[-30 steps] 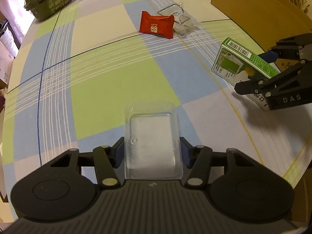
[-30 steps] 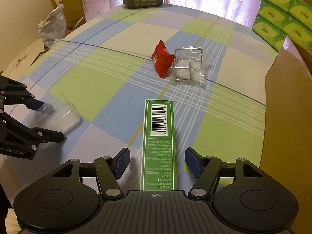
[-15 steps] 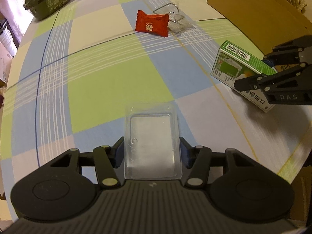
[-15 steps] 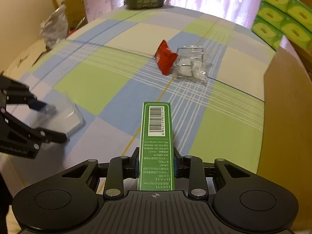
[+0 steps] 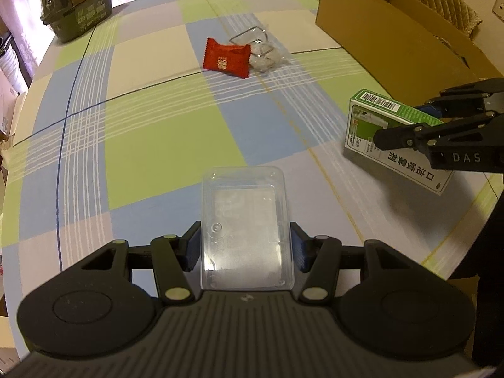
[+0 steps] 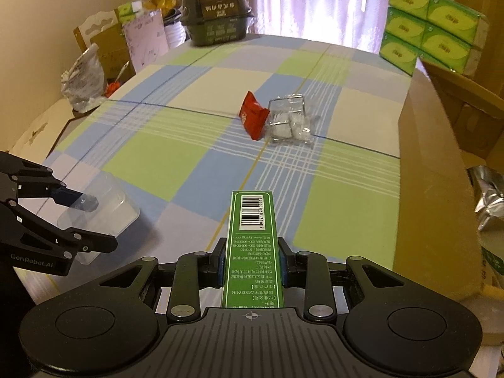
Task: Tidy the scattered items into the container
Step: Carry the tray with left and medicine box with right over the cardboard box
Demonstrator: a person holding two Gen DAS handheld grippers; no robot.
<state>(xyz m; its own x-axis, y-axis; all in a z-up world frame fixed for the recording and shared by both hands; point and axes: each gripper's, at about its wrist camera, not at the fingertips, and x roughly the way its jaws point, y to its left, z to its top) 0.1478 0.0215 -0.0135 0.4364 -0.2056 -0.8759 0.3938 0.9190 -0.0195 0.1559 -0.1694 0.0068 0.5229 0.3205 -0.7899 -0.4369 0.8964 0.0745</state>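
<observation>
Your left claw (image 5: 245,249) is clenched on the clear rectangular plastic tray (image 5: 245,230), its long axis running straight out along the fingers, low over the checked blue-and-green table (image 5: 151,145). Your right claw (image 6: 252,264) is clenched on the long green cardboard carton with the barcode (image 6: 252,239), also pointing lengthwise ahead and lifted clear of the cloth. The open brown cardboard box (image 6: 434,189) stands just to the right of that carton, so your right arm is much the nearer; the tray has to cross the table rightward to reach it. The red foil sachet (image 5: 226,58) and the crumpled clear wrapper (image 5: 263,53), touching each other, wait farther ahead, mid-table.
</observation>
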